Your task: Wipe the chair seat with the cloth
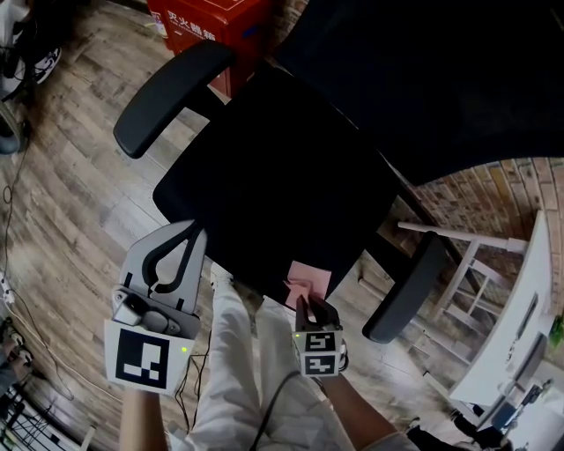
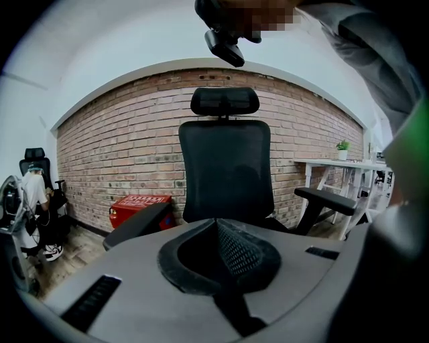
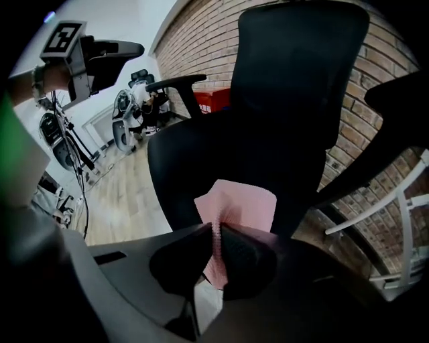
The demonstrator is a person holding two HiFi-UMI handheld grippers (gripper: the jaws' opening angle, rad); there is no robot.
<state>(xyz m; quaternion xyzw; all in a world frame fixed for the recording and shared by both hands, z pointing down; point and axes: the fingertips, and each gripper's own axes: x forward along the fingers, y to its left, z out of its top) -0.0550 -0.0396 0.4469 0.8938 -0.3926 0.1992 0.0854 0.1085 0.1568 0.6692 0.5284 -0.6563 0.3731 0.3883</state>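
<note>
The black chair seat (image 1: pixel 273 176) fills the middle of the head view, its backrest (image 2: pixel 224 167) upright against a brick wall. A pink cloth (image 1: pixel 310 280) lies over the seat's near edge, and my right gripper (image 1: pixel 305 301) is shut on its near end. In the right gripper view the cloth (image 3: pixel 241 201) fans out from the pinched jaws (image 3: pixel 216 231) onto the seat (image 3: pixel 214 157). My left gripper (image 1: pixel 189 232) hovers off the seat's near left corner. Its jaws (image 2: pixel 218 226) are pressed together with nothing between them.
Black armrests (image 1: pixel 167 84) (image 1: pixel 405 286) flank the seat. A red box (image 1: pixel 211 22) stands on the wooden floor behind the chair. A white table (image 1: pixel 520 326) is at the right. The holder's light trousers (image 1: pixel 256 370) are just below the seat edge.
</note>
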